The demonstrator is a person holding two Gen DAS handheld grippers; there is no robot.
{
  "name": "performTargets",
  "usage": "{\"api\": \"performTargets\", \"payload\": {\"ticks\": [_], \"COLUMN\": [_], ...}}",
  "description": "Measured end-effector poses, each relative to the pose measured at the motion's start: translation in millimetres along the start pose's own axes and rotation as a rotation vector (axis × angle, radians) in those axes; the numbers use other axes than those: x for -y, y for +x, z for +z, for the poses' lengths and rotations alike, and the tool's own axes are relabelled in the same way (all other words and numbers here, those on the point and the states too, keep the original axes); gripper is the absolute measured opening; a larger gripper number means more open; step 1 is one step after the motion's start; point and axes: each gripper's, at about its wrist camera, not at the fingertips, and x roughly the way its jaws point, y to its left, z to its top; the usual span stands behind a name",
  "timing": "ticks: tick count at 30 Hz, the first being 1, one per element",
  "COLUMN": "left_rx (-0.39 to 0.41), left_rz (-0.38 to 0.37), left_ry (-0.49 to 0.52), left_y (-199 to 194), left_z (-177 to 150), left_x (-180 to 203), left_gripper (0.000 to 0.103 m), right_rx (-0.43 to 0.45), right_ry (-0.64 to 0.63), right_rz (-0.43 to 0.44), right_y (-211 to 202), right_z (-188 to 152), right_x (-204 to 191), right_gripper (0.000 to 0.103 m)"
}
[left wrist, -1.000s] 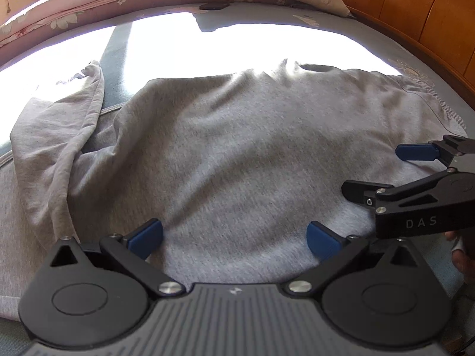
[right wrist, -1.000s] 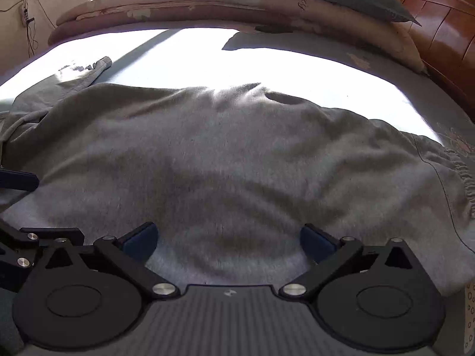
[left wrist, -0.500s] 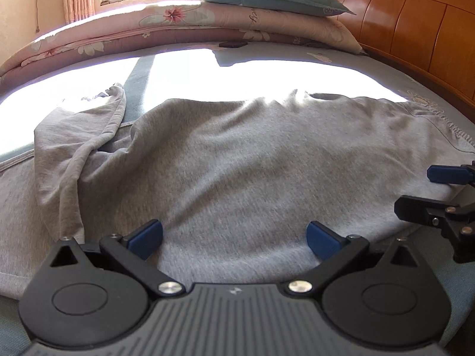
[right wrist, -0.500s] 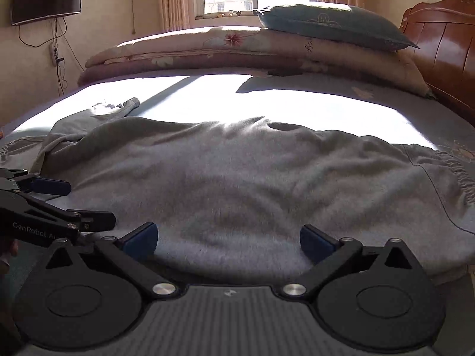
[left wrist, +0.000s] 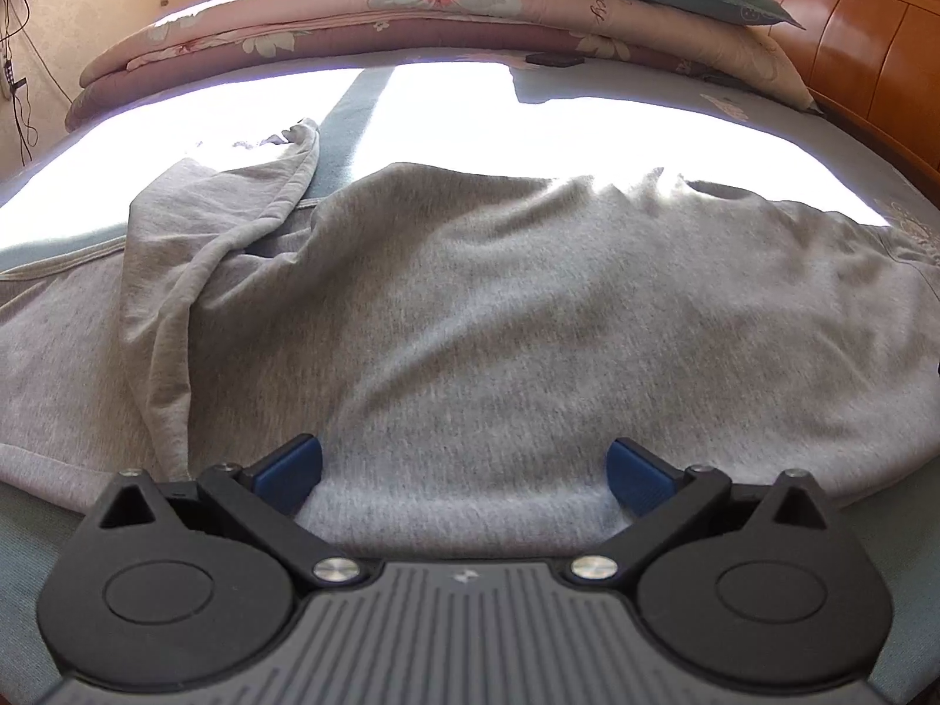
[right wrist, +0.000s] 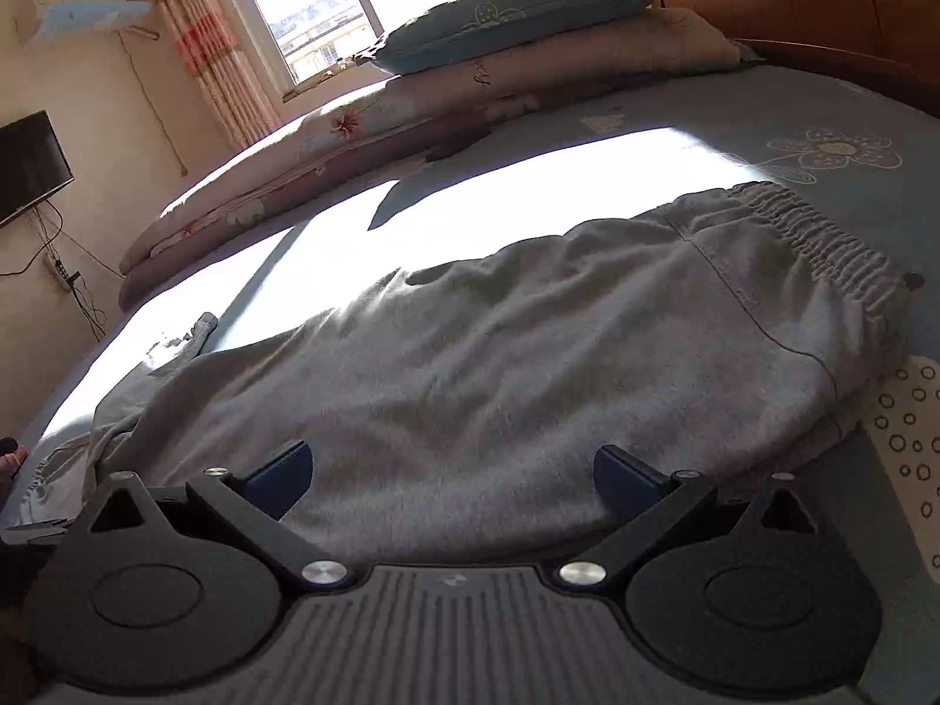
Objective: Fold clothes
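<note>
Grey sweatpants lie spread across the blue bed sheet, one leg folded over the other. A loose fold of the leg rises at the left, its cuff far left. In the right wrist view the same pants end in an elastic waistband at the right. My left gripper hovers open over the near edge of the cloth, with nothing between its blue pads. Tilted, my right gripper is open too, over the near edge nearer the waistband. Neither holds any cloth.
Folded floral quilts and a teal pillow are stacked at the far side of the bed. A wooden headboard stands at the right. Bright sunlight washes out the sheet beyond the pants. A TV hangs on the left wall.
Both grippers have pulled back and apart; the right gripper has left the left wrist view. The right view has tilted and swung toward the waistband. The pants lie as before.
</note>
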Motion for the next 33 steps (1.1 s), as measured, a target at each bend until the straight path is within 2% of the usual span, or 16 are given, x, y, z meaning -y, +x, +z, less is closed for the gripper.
{"api": "performTargets", "payload": {"ticks": [7,11,14,18,21,23,25,27,30,33], "left_rx": [0.083,0.106,0.090,0.201,0.245,0.194,0.130,0.168,0.130,0.130], "left_rz": [-0.009,-0.027,-0.045,-0.123,-0.157,-0.169,-0.192,-0.209,-0.202,-0.235], "left_ry": [0.002,0.013,0.008,0.015,0.040,0.031,-0.021,-0.012,0.036,0.011], "left_y": [-8.5,-11.5,-14.5,-25.3,-18.8,-1.3,18.3,19.4,18.0,19.2], "left_z": [-16.2,-18.6,-10.8,4.8,17.5,22.3,16.8,9.6,12.3,11.7], "left_x": [-2.2,-4.2,-4.1,-3.4,-2.8,-7.6,-18.5,-23.1,-18.3,-25.7], "left_gripper": [0.103,0.102,0.102,0.102,0.102,0.102,0.102,0.102,0.102,0.102], "right_rx": [-0.012,-0.006,0.000,0.001,0.008,0.025,0.037,0.058,0.173,0.196], "right_ry": [0.061,0.026,-0.009,-0.038,-0.068,-0.083,-0.108,-0.122,-0.040,0.037], "right_rz": [0.026,-0.012,-0.042,-0.066,-0.092,-0.111,-0.114,-0.081,0.013,0.047], "right_y": [0.4,2.0,3.1,4.2,5.2,5.3,3.2,-5.7,-33.5,-36.3], "right_z": [-0.3,-3.8,-6.9,-8.9,-12.6,-16.2,-18.9,-17.3,-1.3,38.6], "right_x": [13.5,5.1,-1.6,-6.0,-10.8,-14.4,-17.0,-16.0,-3.4,14.7], "right_gripper": [0.103,0.103,0.103,0.103,0.103,0.103,0.103,0.103,0.103,0.103]}}
